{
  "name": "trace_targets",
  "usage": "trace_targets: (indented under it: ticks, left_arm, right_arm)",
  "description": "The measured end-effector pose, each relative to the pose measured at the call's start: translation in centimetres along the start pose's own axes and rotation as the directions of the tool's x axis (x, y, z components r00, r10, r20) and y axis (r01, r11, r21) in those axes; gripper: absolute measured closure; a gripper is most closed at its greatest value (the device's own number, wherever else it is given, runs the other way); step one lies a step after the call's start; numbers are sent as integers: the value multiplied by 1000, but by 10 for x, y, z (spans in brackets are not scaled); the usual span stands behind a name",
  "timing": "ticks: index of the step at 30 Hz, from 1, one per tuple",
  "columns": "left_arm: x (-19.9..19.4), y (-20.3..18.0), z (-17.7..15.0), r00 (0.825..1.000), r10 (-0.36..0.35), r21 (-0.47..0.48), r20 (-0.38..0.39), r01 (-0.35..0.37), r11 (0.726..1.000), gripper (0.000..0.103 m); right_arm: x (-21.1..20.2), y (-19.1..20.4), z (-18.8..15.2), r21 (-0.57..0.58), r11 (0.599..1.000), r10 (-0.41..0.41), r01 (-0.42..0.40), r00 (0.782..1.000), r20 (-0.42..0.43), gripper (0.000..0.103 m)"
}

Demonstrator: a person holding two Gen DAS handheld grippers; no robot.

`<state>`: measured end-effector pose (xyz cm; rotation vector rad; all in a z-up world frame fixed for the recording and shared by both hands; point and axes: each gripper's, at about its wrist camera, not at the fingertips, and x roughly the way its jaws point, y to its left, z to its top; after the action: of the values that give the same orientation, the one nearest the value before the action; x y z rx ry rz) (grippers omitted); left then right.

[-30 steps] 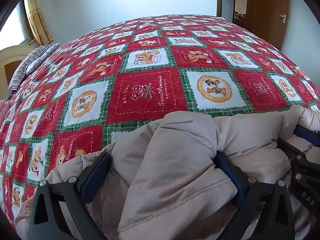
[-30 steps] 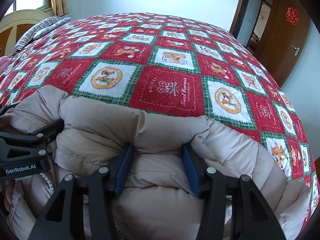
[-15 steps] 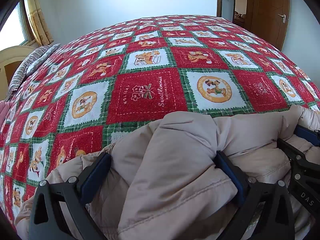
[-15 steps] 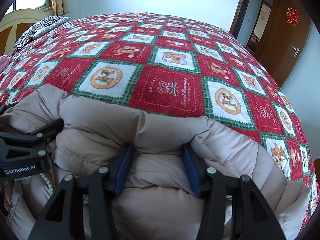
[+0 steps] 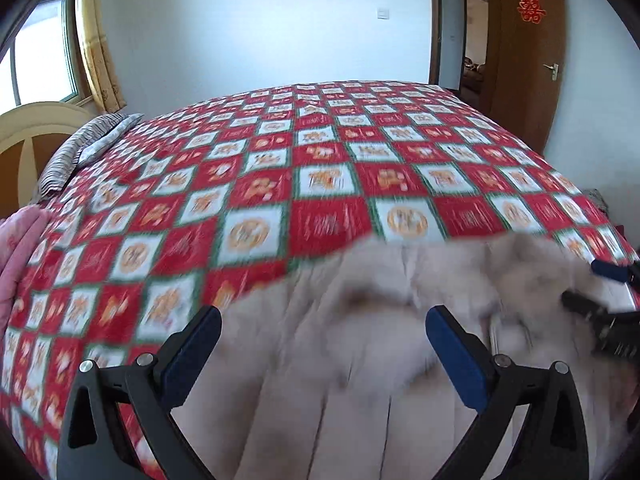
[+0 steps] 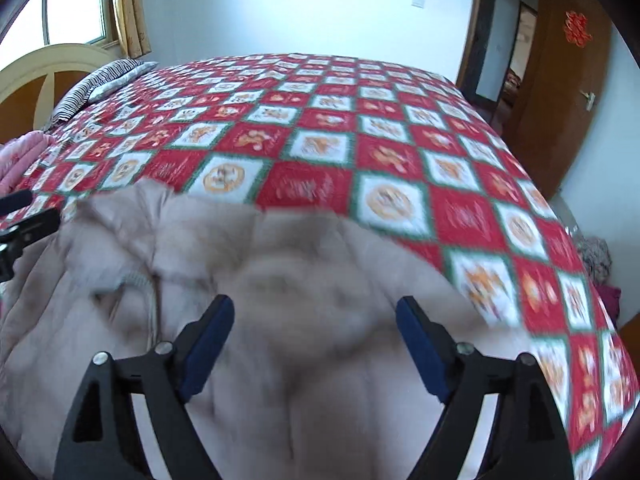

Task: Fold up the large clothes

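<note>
A beige padded jacket (image 5: 360, 380) lies folded on the near part of the bed, blurred by motion. In the left wrist view my left gripper (image 5: 322, 334) hangs above it, open, its blue pads (image 5: 192, 354) clear of the cloth. My right gripper (image 6: 316, 322) also hovers over the jacket (image 6: 304, 280); its jaws are opening and nothing is pressed between them. Each gripper shows at the edge of the other's view: the right gripper (image 5: 612, 300) at far right, the left gripper (image 6: 24, 220) at far left.
The bed's red, white and green checked cover (image 5: 320, 184) stretches away beyond the jacket. A striped pillow (image 5: 84, 148) and a cream headboard (image 5: 36, 128) are at the far left, pink bedding (image 5: 16, 248) at the left edge. A wooden door (image 5: 524, 52) stands at right.
Both grippers let go of the bunched jacket and rose back from it. The right jaws spread wider. The jacket now lies flatter on the bed.
</note>
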<state>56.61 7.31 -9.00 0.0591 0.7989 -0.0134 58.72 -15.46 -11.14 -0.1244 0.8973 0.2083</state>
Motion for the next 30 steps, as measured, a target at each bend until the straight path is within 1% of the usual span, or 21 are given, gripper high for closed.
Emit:
trace_targets:
  ticks: [1, 2, 4, 5, 8, 11, 13, 16, 18, 19, 20, 22, 25, 30]
  left_arm:
    - [-8, 0, -9, 1000, 2, 9, -7, -2, 1000, 1]
    - [-21, 6, -30, 1000, 12, 21, -22, -12, 1000, 1]
    - [-41, 13, -67, 999, 27, 33, -39, -25, 999, 1]
    - [-47, 14, -85, 998, 26, 41, -54, -24, 999, 1]
    - [-68, 23, -136, 994, 45, 49, -95, -40, 998, 1]
    - [-90, 28, -172, 994, 60, 52, -91, -55, 997, 1]
    - [-107, 32, -200, 994, 55, 43, -91, -51, 998, 1]
    - [-123, 31, -233, 993, 58, 32, -102, -55, 998, 1]
    - [-135, 30, -252, 994, 56, 20, -91, -54, 998, 1]
    - [-140, 29, -256, 995, 54, 9, -82, -53, 999, 1]
    - [-150, 31, -266, 997, 39, -13, -69, -40, 999, 1]
    - [-160, 31, -281, 997, 23, -32, -77, -26, 999, 1]
    - [-174, 32, -303, 998, 10, -52, -64, -13, 999, 1]
    - [-189, 30, -334, 998, -28, -71, -60, 24, 997, 1]
  right_arm:
    - [-11, -5, -14, 10, 1000, 10, -9, 1000, -14, 17]
    - [-19, -9, -24, 15, 1000, 9, -9, 1000, -21, 17]
    - [-38, -20, -57, 33, 999, -12, 13, 999, -36, 17]
    - [-43, -25, -66, 43, 999, -21, 23, 999, -45, 17]
    - [-64, -41, -109, 97, 994, -43, 49, 997, -65, 17]
    - [-83, -50, -148, 120, 991, -40, 51, 995, -93, 17]
    - [-92, -53, -170, 132, 990, -41, 55, 993, -106, 17]
    - [-107, -56, -200, 162, 986, -21, 39, 993, -113, 17]
    - [-118, -56, -221, 192, 981, -1, 24, 993, -115, 17]
    - [-122, -55, -230, 207, 978, 7, 17, 994, -112, 17]
    - [-129, -55, -241, 228, 974, 20, 4, 995, -100, 17]
    - [-138, -56, -254, 254, 967, 33, -12, 996, -80, 17]
    - [-151, -51, -276, 247, 969, 30, -9, 996, -83, 17]
    - [-166, -45, -307, 257, 966, 46, -27, 997, -69, 19]
